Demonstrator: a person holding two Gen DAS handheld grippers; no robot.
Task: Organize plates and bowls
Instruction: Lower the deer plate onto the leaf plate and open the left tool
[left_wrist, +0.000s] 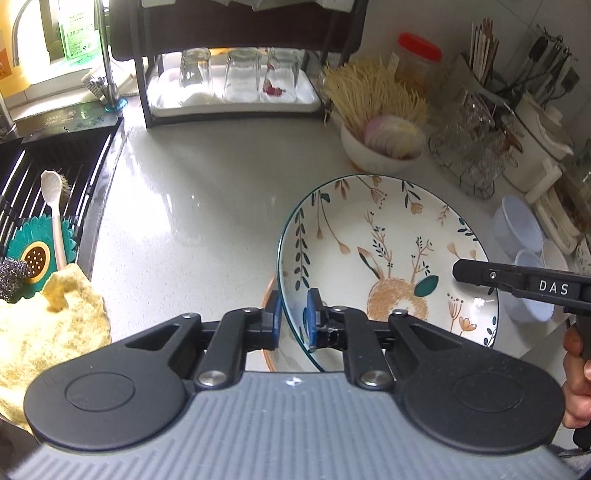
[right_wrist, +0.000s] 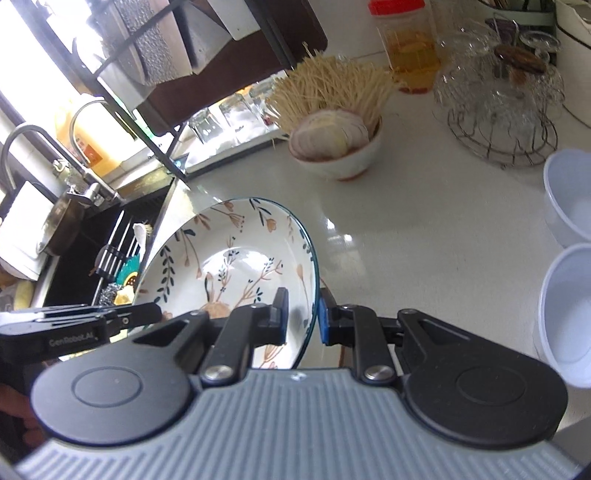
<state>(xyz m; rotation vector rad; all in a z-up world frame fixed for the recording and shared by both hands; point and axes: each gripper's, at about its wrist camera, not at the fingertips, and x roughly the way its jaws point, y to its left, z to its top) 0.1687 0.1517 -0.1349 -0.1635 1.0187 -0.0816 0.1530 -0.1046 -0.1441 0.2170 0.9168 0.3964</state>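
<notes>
With both the left gripper (left_wrist: 293, 319) and right gripper (right_wrist: 303, 316) pinching only the thin rim of the white floral ceramic plate (left_wrist: 384, 254) between their fingers, it could slip and chip on the pale bench (left_wrist: 192, 206).

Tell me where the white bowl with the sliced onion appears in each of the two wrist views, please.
Left wrist view: the onion bowl sits upper right of centre, beyond the floral plate.
Right wrist view: the onion bowl sits upper centre, again beyond the floral plate.
Shared landmark: the red-lidded jar stands behind the bowl, to its right, in both views.
</notes>
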